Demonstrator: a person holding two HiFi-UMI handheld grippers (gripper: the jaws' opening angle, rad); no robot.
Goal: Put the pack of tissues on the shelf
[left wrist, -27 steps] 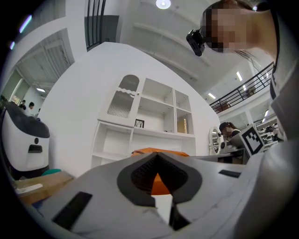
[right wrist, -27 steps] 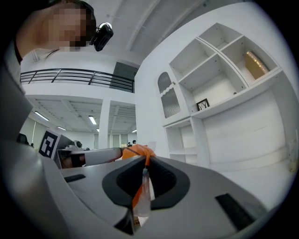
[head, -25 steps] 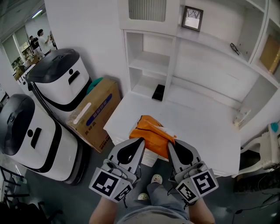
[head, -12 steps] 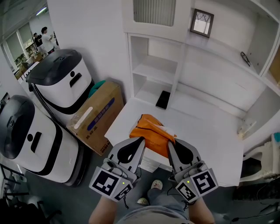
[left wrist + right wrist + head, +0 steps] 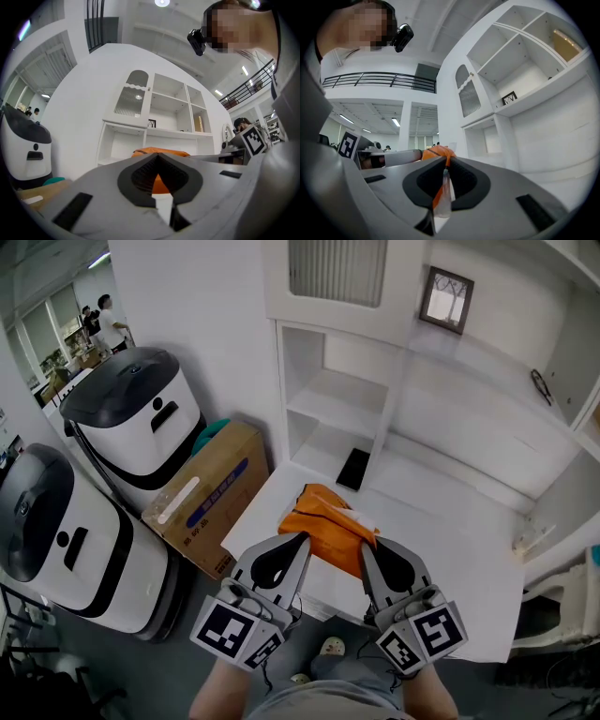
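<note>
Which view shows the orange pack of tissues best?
The head view: most of the pack of tissues shows there, held between the left gripper and right gripper. The left gripper view shows only an orange sliver between its jaws; the right gripper view, a pinched wrapper edge.

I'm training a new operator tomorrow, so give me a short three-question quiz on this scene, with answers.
1. True or false: the orange tissue pack lies on a shelf.
2. What grips the pack? A) the left gripper only B) the right gripper only C) both
3. Fill in: the flat thing in the lower cubby of the shelf unit is coloured ___.
Key: 1 false; 2 C; 3 black.
</note>
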